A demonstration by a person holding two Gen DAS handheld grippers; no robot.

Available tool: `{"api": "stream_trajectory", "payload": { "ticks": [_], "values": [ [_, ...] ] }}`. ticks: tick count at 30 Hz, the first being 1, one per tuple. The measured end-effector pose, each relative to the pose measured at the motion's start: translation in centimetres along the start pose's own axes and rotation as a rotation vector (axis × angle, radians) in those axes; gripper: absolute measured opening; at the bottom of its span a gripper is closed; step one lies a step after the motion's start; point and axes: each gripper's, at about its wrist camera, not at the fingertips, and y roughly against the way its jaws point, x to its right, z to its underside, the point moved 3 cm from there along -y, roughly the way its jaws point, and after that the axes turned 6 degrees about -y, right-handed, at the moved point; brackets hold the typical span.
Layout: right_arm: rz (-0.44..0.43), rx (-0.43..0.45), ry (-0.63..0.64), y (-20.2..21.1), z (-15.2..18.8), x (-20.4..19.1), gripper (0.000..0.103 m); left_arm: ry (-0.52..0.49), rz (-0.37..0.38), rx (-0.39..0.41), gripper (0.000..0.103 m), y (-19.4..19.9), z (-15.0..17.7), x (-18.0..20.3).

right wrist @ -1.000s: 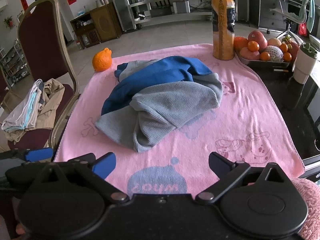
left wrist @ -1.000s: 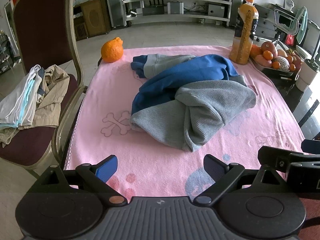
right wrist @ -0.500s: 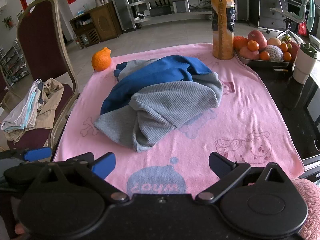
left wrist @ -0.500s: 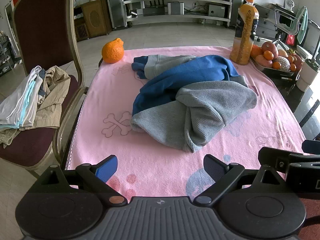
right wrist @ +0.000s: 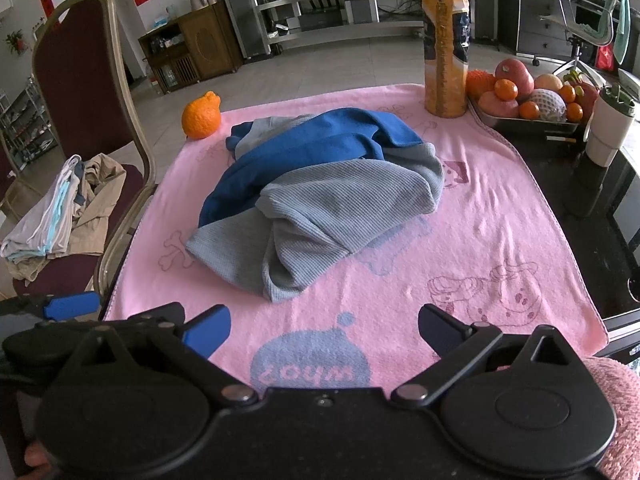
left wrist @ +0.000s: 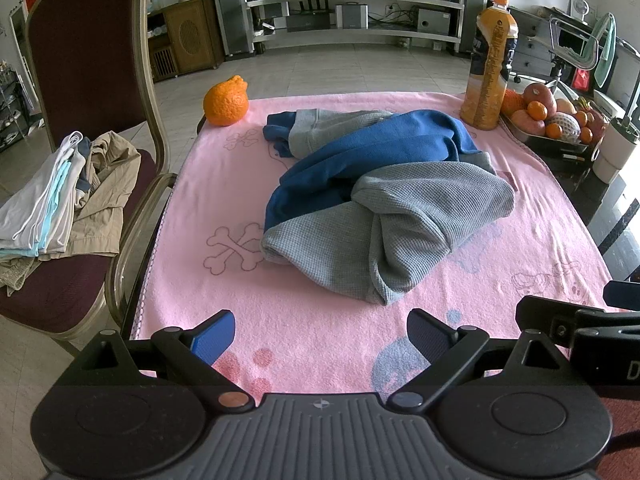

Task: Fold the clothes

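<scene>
A blue-and-grey garment (left wrist: 384, 204) lies bunched mid-towel, grey waffle folds over blue. Bare pink towel (left wrist: 320, 332) runs from it to the near edge, where the left gripper (left wrist: 320, 338) and right gripper (right wrist: 324, 332) hover spread wide, empty. Only the right view shows the towel's near right corner (right wrist: 592, 332)

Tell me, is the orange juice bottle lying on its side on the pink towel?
No, the juice bottle stands upright at the far edge of the pink towel, beside the fruit tray.
</scene>
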Motion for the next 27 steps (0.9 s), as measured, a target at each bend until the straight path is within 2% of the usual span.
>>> {"api": "stream_trajectory", "payload": {
  "ticks": [23, 27],
  "values": [
    [0.007, -0.006, -0.001, -0.31, 0.06, 0.10, 0.102, -0.005, 0.007, -0.009, 0.094, -0.17, -0.01, -0.02],
    [0.010, -0.006, 0.002, -0.43, 0.04, 0.19, 0.102, -0.013, 0.028, -0.015, 0.096, -0.50, -0.17, -0.17]
  ]
}}
